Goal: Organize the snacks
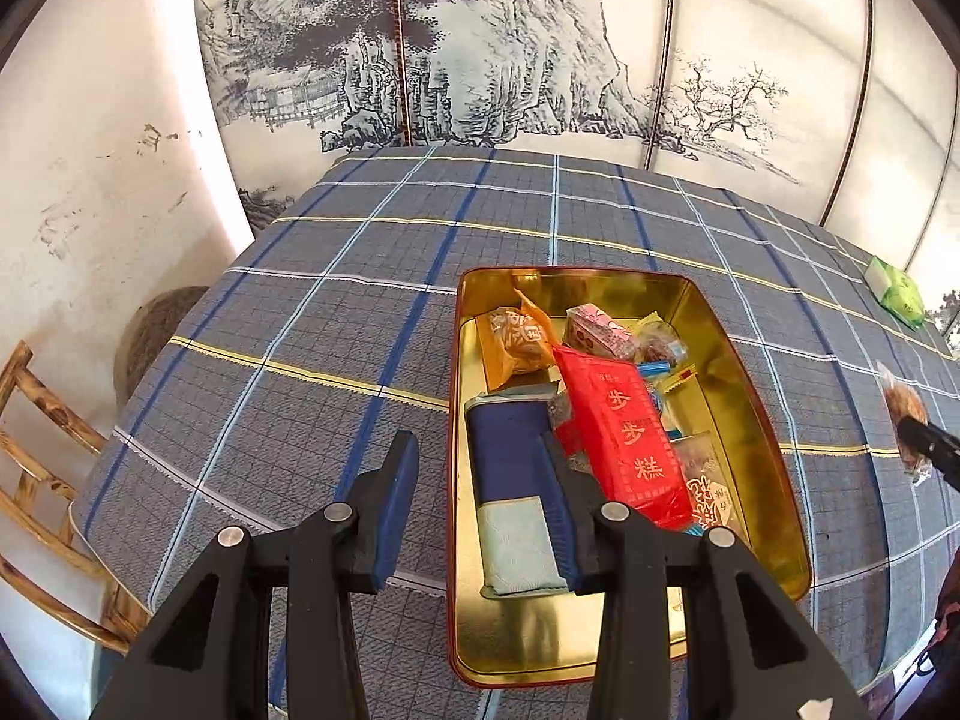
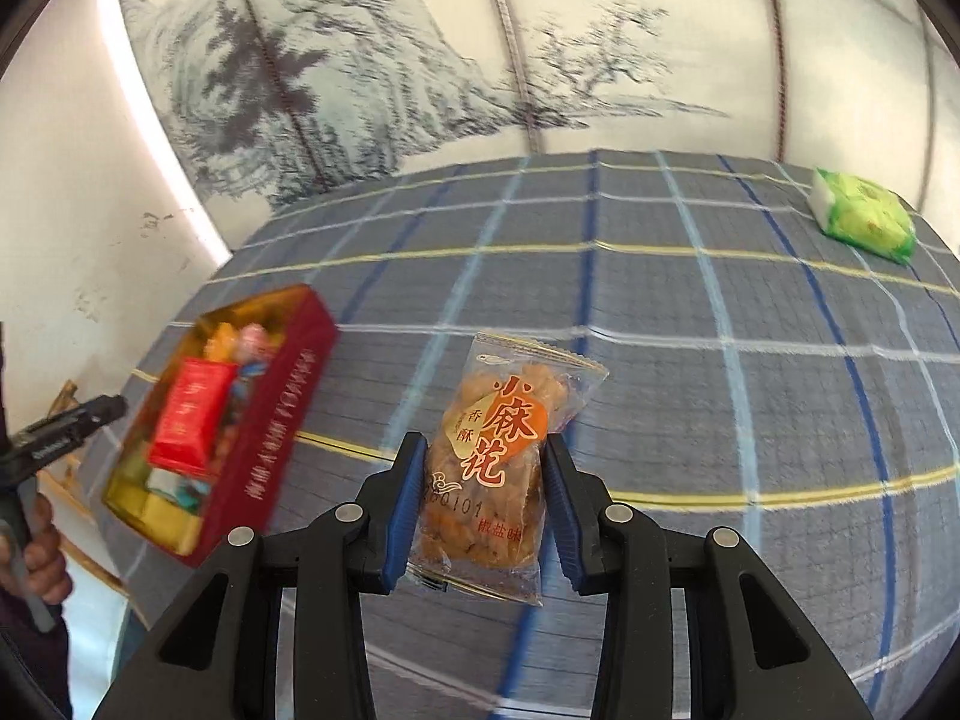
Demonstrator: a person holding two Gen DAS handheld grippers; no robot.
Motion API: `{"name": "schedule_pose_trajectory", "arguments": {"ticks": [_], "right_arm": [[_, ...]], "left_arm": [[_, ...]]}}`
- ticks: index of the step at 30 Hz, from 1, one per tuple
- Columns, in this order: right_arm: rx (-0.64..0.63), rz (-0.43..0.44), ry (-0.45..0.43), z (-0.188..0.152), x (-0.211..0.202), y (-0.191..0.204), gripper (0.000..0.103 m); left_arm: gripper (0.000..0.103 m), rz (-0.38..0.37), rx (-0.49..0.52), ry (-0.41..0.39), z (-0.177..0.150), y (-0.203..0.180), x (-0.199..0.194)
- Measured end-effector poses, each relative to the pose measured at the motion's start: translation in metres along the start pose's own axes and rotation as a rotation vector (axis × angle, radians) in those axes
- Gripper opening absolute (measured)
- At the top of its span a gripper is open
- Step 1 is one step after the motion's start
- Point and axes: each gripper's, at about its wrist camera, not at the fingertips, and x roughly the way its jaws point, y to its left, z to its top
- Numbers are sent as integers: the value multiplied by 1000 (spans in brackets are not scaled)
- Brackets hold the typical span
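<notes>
1. Your right hand-held gripper is clamped on a clear packet of fried dough twists, one pad on each long side. The packet stands roughly upright between the pads, its long axis running along the fingers, clear of the table.

2. The open tin, red outside and gold inside, lies to the left of that packet, near the table's left edge. Its long axis runs away from you. So the coming carry, as I judge it, is leftward and then down into the tin.

3. Your left hand-held gripper hovers over the near left rim of the tin. Its pads are partly apart with nothing between them. It is the nearer one to the tin, but the right one has the load.

4. Free gold floor shows at the tin's near end, just in front of a blue and pale green packet.

5. Count:
   - one tin
   - one packet in the grip
   - one green packet alone near the table's far right corner
   - one large red packet in the tin
   - several smaller sweets around it, too jumbled to number
</notes>
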Motion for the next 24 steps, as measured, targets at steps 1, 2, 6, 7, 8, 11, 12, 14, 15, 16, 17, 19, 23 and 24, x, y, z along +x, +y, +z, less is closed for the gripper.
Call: {"name": "schedule_pose_trajectory", "arguments": {"ticks": [1, 2, 6, 7, 8, 11, 12, 14, 15, 16, 17, 19, 23, 24], "right_arm": [[-9, 16, -1, 3, 3, 11, 40], [-23, 42, -2, 8, 3, 23, 40], [-79, 139, 9, 21, 10, 67, 40], [-91, 150, 9, 22, 11, 76, 40], [-111, 171, 10, 25, 13, 87, 40], [-151, 206, 20, 31, 23, 113, 40], [-158, 217, 25, 34, 28, 120, 40], [-176, 228, 39, 36, 39, 131, 40], [-178, 231, 46, 37, 44, 134, 40], [-174, 241, 57, 38, 51, 138, 40], [-171, 254, 70, 38, 58, 142, 40], [-183, 255, 82, 41, 69, 151, 40], [-212, 258, 104, 43, 90, 165, 40], [-221, 252, 111, 43, 96, 168, 40]], "left_arm": [[37, -2, -3, 0, 0, 1, -1], [37, -3, -7, 1, 0, 3, -1], [38, -1, -13, 4, -1, 6, -2], [39, 2, -14, 7, -2, 7, -1], [39, 2, -14, 7, -2, 7, -1], [41, 2, -13, 6, -3, 8, -2], [42, 2, -13, 6, -3, 9, -2], [46, 6, -16, 5, -3, 9, -2], [47, 6, -14, 5, -4, 10, -2], [48, 7, -12, 4, -4, 11, -2], [49, 10, -10, 2, -3, 12, -3], [50, 10, -8, -4, -2, 14, -4], [53, 15, 1, -16, 1, 15, -5], [53, 16, 2, -21, 2, 15, -5]]}}
